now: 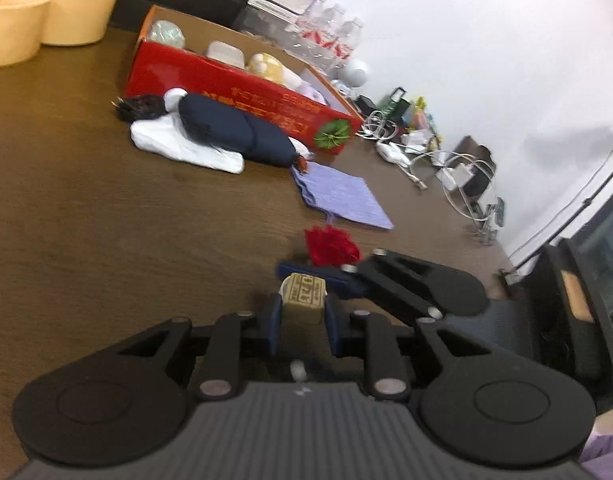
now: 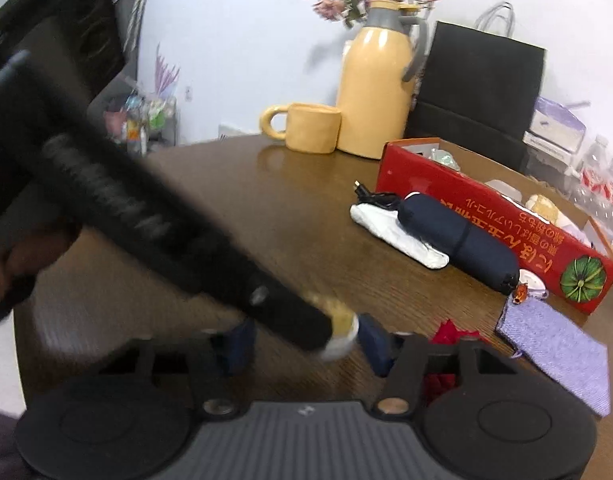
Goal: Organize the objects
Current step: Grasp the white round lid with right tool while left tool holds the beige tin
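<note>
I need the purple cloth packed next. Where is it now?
The purple cloth lies flat on the wooden table, just in front of the red cardboard box's pumpkin-printed end, beside the navy pouch.

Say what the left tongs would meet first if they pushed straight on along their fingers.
Probably the right tongs, lying just beyond the small tan block that the left tongs hold. Past them comes the red tassel. Depth is unclear.
</note>
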{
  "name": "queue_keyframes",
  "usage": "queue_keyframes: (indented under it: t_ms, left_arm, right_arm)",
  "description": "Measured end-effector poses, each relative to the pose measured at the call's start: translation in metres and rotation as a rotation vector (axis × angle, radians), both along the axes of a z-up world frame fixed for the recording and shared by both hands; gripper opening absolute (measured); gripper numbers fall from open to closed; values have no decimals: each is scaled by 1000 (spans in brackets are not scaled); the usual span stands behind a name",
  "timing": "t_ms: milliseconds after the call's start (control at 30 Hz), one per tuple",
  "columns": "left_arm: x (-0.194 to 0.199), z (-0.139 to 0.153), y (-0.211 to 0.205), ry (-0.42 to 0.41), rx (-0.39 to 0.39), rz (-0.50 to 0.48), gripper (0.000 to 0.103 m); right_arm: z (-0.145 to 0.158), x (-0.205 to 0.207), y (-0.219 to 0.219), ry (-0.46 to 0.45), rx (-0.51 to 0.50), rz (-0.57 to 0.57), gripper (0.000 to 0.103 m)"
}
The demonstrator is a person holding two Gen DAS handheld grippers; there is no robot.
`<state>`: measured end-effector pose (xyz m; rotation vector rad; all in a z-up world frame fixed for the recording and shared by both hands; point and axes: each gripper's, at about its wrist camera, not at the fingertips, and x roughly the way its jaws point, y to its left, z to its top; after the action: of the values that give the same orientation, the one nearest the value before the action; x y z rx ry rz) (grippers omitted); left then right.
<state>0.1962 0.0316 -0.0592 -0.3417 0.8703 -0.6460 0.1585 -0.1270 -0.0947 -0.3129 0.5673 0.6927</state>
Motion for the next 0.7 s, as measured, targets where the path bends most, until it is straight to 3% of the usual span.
queue_keyframes:
  t_ms: [67, 200, 267, 367, 533, 567, 633, 700]
  left_arm:
    - [-2, -1, 1, 7, 2, 12, 23]
    - [-7, 3, 8, -19, 16, 42, 23]
    - [-4, 1, 10, 0, 20, 45, 23]
    - [0, -4, 10, 29, 15, 31, 23]
    - [4, -9, 5, 38, 11, 9, 23]
    - [4, -9, 5, 37, 5, 11, 23]
    - [2, -7, 6, 21, 7, 22, 22]
    - [1, -4, 11, 2, -21, 47, 22]
  right_arm:
    - [-1, 0, 0, 30, 13, 10, 44]
    - [-4, -7, 1, 0, -36, -13, 23]
    - [-2, -10, -2, -12, -49, -29, 24]
    - [2, -18, -4, -38, -67, -8, 42]
    - [3, -19, 1, -35, -53, 19, 39]
    - [2, -17, 0, -20, -44, 7, 39]
    - [1, -11, -3, 15, -22, -18, 28]
    - [-1, -4, -9, 49, -6, -84, 27]
